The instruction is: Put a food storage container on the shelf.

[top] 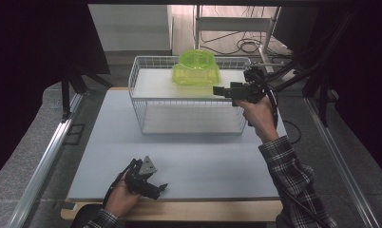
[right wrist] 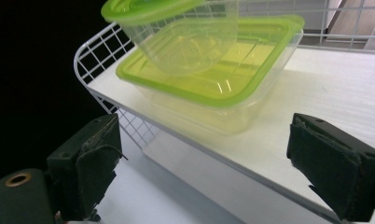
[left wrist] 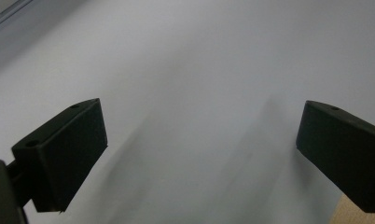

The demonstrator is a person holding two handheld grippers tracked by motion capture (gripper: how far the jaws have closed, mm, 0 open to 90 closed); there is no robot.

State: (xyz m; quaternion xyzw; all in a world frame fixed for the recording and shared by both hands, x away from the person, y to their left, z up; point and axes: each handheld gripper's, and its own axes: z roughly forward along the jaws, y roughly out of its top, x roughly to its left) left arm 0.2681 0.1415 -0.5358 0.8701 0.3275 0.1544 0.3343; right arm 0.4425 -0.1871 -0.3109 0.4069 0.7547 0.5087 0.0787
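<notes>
My right gripper was spread wide, pinching nothing, beside the clear square green-lidded plastic box on the white wire basket's top shelf. My left gripper rested spread near the table's front edge.

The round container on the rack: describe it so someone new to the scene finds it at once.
Find the white wire rack at the far side of the table. On its upper shelf sits a square container with a green lid. The round container rests on top of that lid, tilted; it is the smaller, round one, clear with its own green lid.
</notes>
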